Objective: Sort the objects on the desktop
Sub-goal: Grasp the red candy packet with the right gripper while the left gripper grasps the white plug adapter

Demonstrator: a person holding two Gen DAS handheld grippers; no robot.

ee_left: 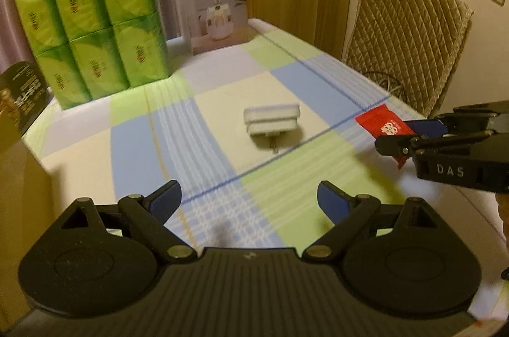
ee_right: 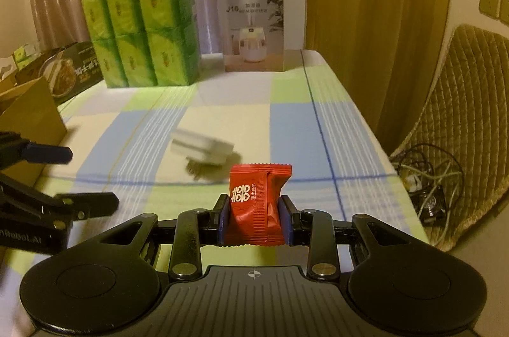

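Note:
My right gripper [ee_right: 254, 217] is shut on a red snack packet [ee_right: 256, 203] and holds it above the checked tablecloth; it also shows in the left wrist view [ee_left: 410, 132], where the red packet [ee_left: 380, 124] sticks out to the left. A white plug adapter [ee_left: 272, 119] lies on the cloth mid-table, prongs toward me; it is blurred in the right wrist view [ee_right: 202, 149], just beyond the packet. My left gripper [ee_left: 249, 198] is open and empty, above the cloth in front of the adapter; its fingers [ee_right: 47, 154] show at the left.
A green tissue multipack [ee_left: 92, 28] and a white humidifier box [ee_left: 216, 8] stand at the table's far end. A cardboard box [ee_right: 28, 111] and a dark food box [ee_right: 73, 70] are on the left. A quilted chair [ee_left: 410, 31] with cables [ee_right: 426, 178] stands to the right.

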